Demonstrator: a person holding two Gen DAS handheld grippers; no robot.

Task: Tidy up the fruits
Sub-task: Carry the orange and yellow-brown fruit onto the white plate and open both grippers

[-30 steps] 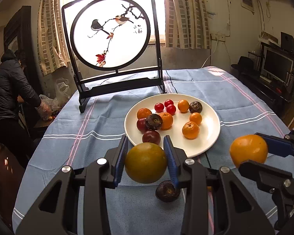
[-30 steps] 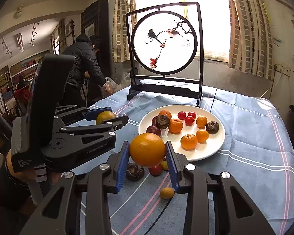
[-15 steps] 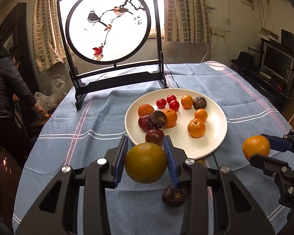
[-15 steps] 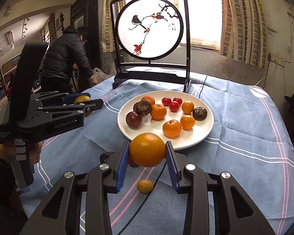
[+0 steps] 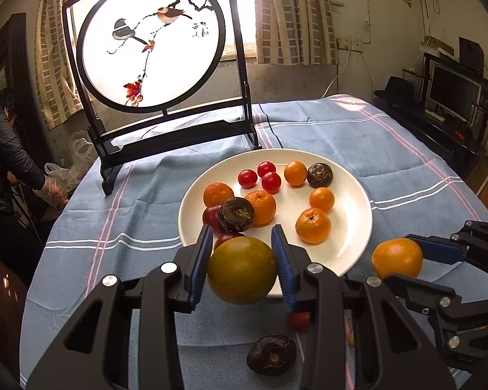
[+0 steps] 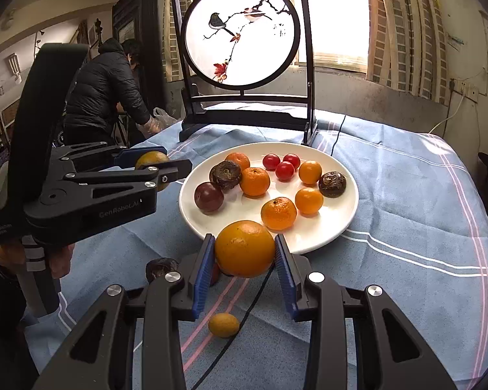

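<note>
**Two clamps, each holding a fruit above a plate**

We hold a greenish-yellow orange [image 5: 242, 269] pinched between the blue pads of our left gripper [image 5: 242, 261], over the near rim of a white plate [image 5: 354, 237]. Our right gripper [image 6: 245, 260] squeezes a bright orange [image 6: 245, 248] at the same rim. The plate carries tangerines, cherry tomatoes, plums and dark wrinkled fruits. It sits on a blue striped tablecloth [image 6: 406, 201], where a small kumquat [image 6: 223, 325] lies loose.

A round greenish-yellow orange [image 5: 242, 269] and a round bright orange [image 6: 244, 248] hang clamped above a white round plate's [image 5: 358, 227] near rim (small oranges, cherry tomatoes, dark fruits inside).
</note>
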